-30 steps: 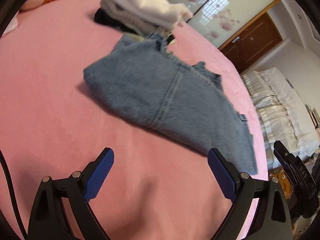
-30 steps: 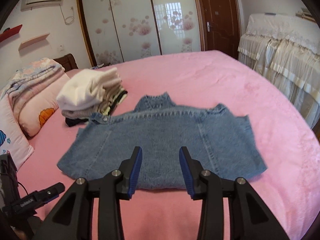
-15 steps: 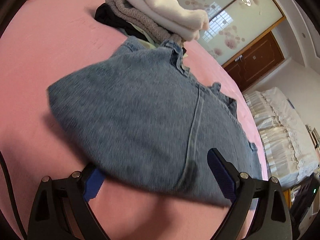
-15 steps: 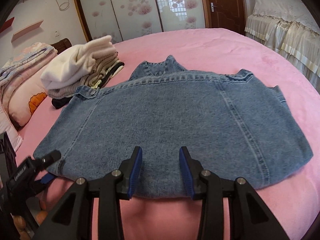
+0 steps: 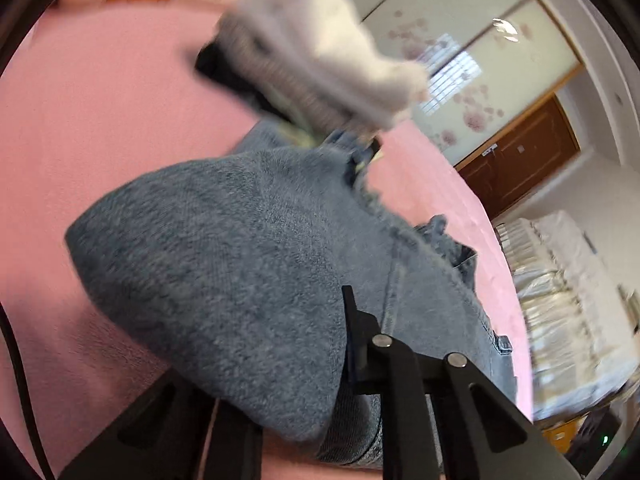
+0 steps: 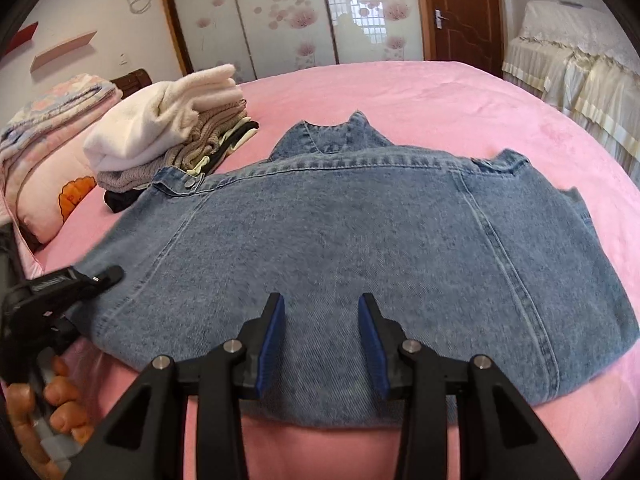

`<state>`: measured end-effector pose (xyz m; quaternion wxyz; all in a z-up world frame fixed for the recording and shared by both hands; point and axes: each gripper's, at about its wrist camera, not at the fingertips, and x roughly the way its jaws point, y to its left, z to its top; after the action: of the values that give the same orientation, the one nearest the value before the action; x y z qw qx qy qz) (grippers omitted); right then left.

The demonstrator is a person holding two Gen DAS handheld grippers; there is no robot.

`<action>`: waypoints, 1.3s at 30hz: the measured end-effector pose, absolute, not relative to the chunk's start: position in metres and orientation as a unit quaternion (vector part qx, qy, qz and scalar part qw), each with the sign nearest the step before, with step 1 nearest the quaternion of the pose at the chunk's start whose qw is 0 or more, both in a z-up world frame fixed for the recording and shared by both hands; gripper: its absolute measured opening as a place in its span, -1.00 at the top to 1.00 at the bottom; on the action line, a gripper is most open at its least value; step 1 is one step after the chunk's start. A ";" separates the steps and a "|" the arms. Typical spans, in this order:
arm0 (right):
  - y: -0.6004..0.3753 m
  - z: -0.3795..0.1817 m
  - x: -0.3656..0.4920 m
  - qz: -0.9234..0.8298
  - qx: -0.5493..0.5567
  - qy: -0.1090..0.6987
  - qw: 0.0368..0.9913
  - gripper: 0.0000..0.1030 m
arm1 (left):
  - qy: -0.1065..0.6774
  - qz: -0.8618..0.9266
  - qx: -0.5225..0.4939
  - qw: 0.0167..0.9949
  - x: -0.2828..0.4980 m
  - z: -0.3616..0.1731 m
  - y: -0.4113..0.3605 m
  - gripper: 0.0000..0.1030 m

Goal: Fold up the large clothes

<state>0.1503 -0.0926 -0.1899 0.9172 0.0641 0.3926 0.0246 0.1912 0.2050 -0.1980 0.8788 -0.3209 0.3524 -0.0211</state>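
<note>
A blue denim jacket (image 6: 340, 240) lies folded on the pink bed (image 6: 400, 92), collar at the far side. My right gripper (image 6: 320, 340) is partly open, its fingers over the jacket's near hem, with no cloth between them. My left gripper (image 5: 304, 368) is closed on the jacket's (image 5: 240, 264) left edge; denim is bunched over its left finger, and the view is blurred. The left gripper also shows in the right wrist view (image 6: 60, 284) at the jacket's left corner.
A stack of folded clothes (image 6: 168, 140) with a white top sits at the jacket's far left. Pillows (image 6: 52, 160) lie beyond it. A second bed with cream covers (image 6: 580, 60) stands to the right. Wardrobe doors and a brown door are behind.
Both grippers moved forward onto the jacket. The left gripper, wide open before, has closed on the jacket's left edge. The right gripper's opening is unchanged.
</note>
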 end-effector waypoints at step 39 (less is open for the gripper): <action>-0.293 -0.191 0.035 -0.134 0.178 0.410 0.885 0.28 | 0.381 -0.197 -0.032 0.903 0.166 -0.157 -0.152 0.80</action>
<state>0.0352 -0.2927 -0.1913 0.8846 0.1782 0.4096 -0.1338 0.1663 -0.1517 -0.1574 0.9030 -0.0316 0.3808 -0.1966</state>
